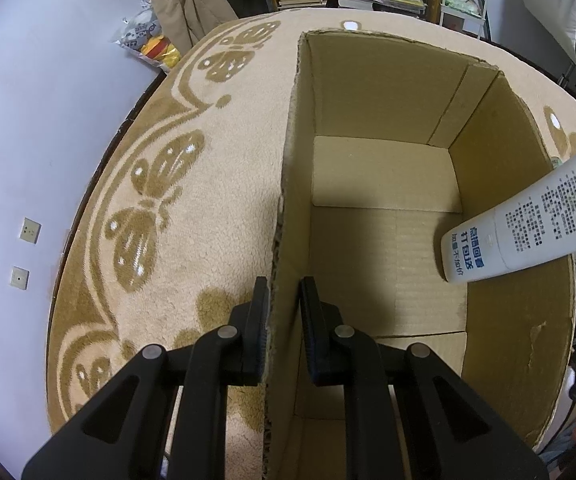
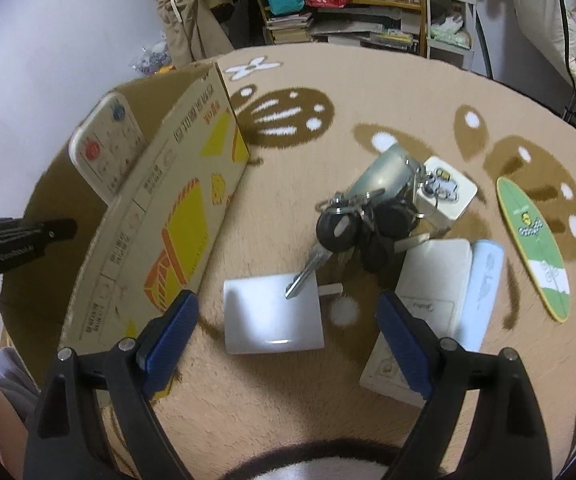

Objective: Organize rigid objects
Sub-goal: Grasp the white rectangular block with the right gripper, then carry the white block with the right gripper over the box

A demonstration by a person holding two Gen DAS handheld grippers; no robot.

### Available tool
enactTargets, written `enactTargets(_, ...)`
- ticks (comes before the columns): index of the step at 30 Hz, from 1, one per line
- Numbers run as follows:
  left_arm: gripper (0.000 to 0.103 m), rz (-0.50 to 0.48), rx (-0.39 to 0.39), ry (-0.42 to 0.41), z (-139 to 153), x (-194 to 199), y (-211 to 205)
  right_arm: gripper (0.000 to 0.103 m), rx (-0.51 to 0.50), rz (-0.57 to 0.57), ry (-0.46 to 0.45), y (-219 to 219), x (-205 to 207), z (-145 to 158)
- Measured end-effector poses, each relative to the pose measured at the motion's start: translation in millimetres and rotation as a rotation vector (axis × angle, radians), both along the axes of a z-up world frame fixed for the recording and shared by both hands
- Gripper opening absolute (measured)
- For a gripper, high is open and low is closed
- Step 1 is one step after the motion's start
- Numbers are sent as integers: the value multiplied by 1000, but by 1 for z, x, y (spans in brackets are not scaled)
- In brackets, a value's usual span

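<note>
An open cardboard box (image 1: pixel 384 100) stands on the patterned rug. My left gripper (image 1: pixel 284 304) is shut on the box's left wall, one finger outside and one inside. A white remote control (image 1: pixel 528 224) leans inside the box against its right wall; it also shows in the right wrist view (image 2: pixel 106 148). My right gripper (image 2: pixel 288 312) is open and empty above the rug, right of the box (image 2: pixel 160 208). Ahead of it lie a white square block (image 2: pixel 272 316), a bunch of keys (image 2: pixel 352 232), a white charger (image 2: pixel 444 192), a white flat case (image 2: pixel 436 276) and a green oval board (image 2: pixel 534 248).
The beige rug (image 1: pixel 192 216) with brown butterfly shapes covers the floor. Bookshelves (image 2: pixel 344 12) and hanging clothes stand at the far side. A white wall (image 1: pixel 28 128) with sockets is at the left. A small white box (image 2: pixel 384 372) lies by the right finger.
</note>
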State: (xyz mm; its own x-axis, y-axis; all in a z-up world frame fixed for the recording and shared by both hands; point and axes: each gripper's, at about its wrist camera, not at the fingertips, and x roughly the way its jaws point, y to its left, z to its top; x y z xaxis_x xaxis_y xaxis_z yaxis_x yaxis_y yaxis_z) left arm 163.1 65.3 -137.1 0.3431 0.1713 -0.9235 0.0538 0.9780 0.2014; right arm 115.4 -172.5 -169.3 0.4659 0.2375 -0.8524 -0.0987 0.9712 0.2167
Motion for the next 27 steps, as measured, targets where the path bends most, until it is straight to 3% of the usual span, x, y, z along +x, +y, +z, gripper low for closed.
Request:
enactTargets(11, 13, -7, -2, -11, 3, -1, 0, 86, 0, 16, 102, 8, 4, -34)
enactTargets(19, 13, -8, 8, -8, 4, -1, -1, 79, -33, 36, 99, 18, 6, -43)
enactTargets(23, 13, -8, 7, -7, 4, -1, -1, 68, -39, 34, 93, 18, 7, -43)
enactTargets(27, 13, -9, 9, -8, 4, -1, -2, 67, -44, 23, 89, 18, 5, -41)
